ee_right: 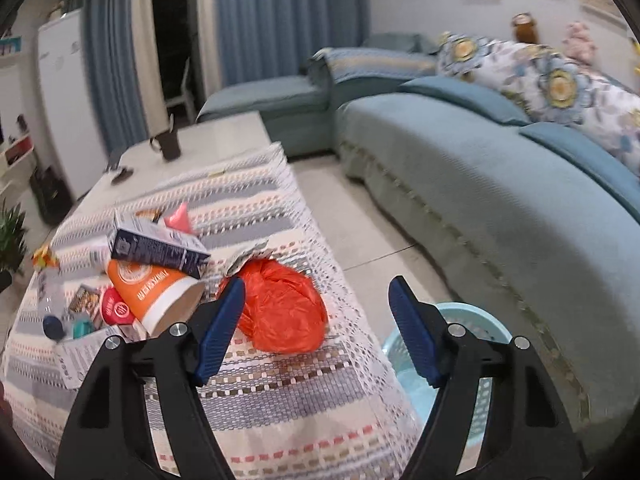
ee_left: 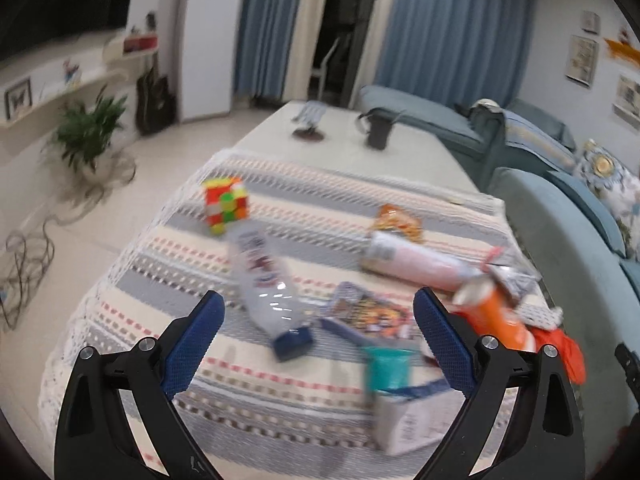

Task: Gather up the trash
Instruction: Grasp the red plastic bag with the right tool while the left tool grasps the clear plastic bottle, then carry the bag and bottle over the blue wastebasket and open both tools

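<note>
A living room in dim light

Blue curtains (ee_left: 452,24) frame a dark doorway (ee_left: 344,28); a teal sofa (ee_right: 480,184) stands on the pale tiled floor (ee_right: 360,236).

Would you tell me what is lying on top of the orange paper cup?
A dark blue carton lies across the tipped orange paper cup. Whatever is under the cup is hidden, apart from the striped tablecloth.
</note>
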Motion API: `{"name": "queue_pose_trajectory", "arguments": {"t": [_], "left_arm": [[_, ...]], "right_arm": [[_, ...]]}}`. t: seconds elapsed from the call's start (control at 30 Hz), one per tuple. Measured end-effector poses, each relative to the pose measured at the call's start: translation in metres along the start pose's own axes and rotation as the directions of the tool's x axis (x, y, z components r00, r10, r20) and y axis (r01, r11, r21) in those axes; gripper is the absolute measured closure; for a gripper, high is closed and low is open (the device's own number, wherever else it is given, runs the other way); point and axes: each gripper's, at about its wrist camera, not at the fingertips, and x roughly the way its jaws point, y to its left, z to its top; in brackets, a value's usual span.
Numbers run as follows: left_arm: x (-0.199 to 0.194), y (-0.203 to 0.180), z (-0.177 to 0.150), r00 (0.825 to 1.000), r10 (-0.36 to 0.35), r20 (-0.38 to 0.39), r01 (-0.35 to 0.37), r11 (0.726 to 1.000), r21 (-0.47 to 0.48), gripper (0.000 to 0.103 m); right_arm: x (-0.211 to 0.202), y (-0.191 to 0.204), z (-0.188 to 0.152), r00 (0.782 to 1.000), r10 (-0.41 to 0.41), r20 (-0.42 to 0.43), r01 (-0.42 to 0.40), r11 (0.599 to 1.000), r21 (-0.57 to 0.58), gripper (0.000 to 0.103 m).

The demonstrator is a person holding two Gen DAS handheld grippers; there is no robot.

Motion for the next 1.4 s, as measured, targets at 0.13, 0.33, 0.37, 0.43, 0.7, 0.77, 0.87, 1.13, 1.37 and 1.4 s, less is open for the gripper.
{"name": "queue_pose_trajectory", "arguments": {"t": [0.13, 0.33, 0.37, 0.43, 0.7, 0.77, 0.87, 1.13, 1.37, 1.4], "left_arm": [[0.029, 0.037, 0.006, 0.997, -0.019, -0.080, 0.011, 0.995, -0.103, 0.011], [0.074, 0.042, 0.005, 0.984, -0.021, -0.179, -0.003, 0.991, -0.132, 0.010], [0.080, 0.040, 0.005, 0.981, -0.023, -0.192, -0.002, 0.992, -0.128, 0.010], [0.094, 0.033, 0.003, 0.977, -0.007, -0.213, -0.017, 0.994, -0.111, 0.010], [0.135, 0.027, -0.007, 0.948, 0.106, -0.299, -0.125, 0.991, -0.048, 0.036], [0.137, 0.033, -0.010, 0.947, 0.113, -0.301, -0.133, 0.990, -0.048, 0.044], [0.131, 0.037, -0.012, 0.953, 0.093, -0.287, -0.111, 0.993, -0.050, 0.045], [0.099, 0.029, -0.011, 0.976, 0.043, -0.214, -0.051, 0.998, -0.035, 0.045], [0.051, -0.005, -0.008, 0.991, -0.033, -0.127, 0.035, 0.999, 0.018, 0.045], [0.043, -0.013, -0.008, 0.993, -0.029, -0.116, 0.033, 0.999, 0.030, 0.045]], "right_arm": [[0.019, 0.002, 0.005, 0.999, 0.038, -0.008, -0.039, 0.999, -0.031, 0.033], [0.052, 0.020, 0.004, 0.992, 0.111, -0.056, -0.117, 0.984, -0.137, 0.033], [0.058, 0.022, 0.003, 0.990, 0.123, -0.071, -0.133, 0.980, -0.146, 0.032], [0.071, 0.026, 0.001, 0.983, 0.146, -0.107, -0.163, 0.973, -0.164, 0.028], [0.103, 0.035, -0.006, 0.971, 0.152, -0.185, -0.192, 0.956, -0.220, 0.010], [0.110, 0.042, -0.008, 0.970, 0.139, -0.198, -0.186, 0.951, -0.247, 0.010], [0.120, 0.049, -0.011, 0.968, 0.118, -0.222, -0.176, 0.950, -0.259, 0.010], [0.124, 0.045, -0.012, 0.953, 0.153, -0.260, -0.206, 0.961, -0.187, 0.051], [0.081, 0.044, -0.008, 0.916, 0.306, -0.260, -0.343, 0.933, -0.111, 0.069], [0.070, 0.043, -0.008, 0.915, 0.317, -0.249, -0.352, 0.929, -0.112, 0.069]]}}
